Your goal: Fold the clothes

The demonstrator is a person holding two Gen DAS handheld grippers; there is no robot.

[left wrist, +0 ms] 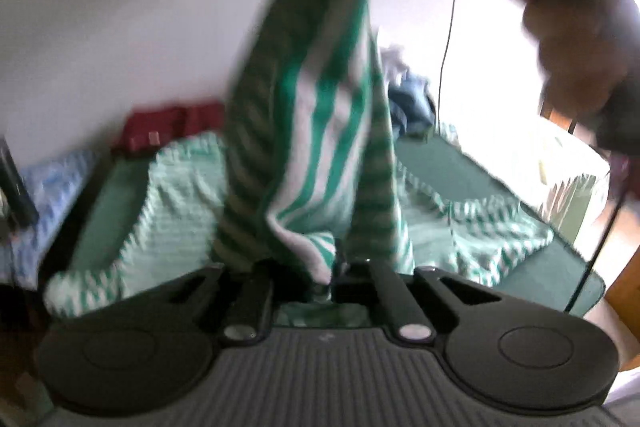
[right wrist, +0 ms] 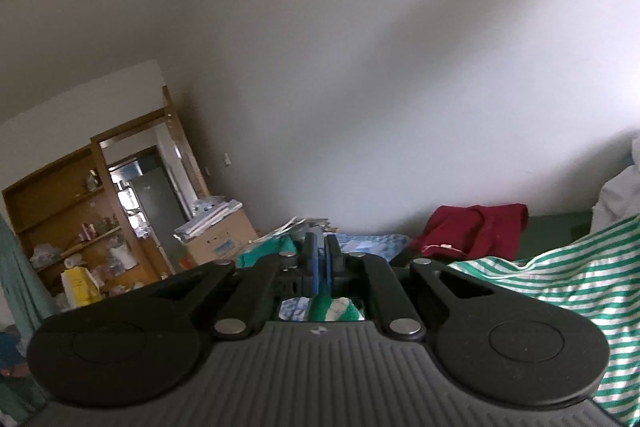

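both grippers pinching the green-and-white striped garment [left wrist: 320, 115], lifted off the bed [left wrist: 560, 267]

left gripper [left wrist: 336, 267] is closed tight on the low hem; right gripper [right wrist: 320, 263] is closed on the cloth, which hangs from it up high. the rest trails on the bed, near the red garment [right wrist: 476, 231]. thin pinches could slip, dropping the cloth in a heap.
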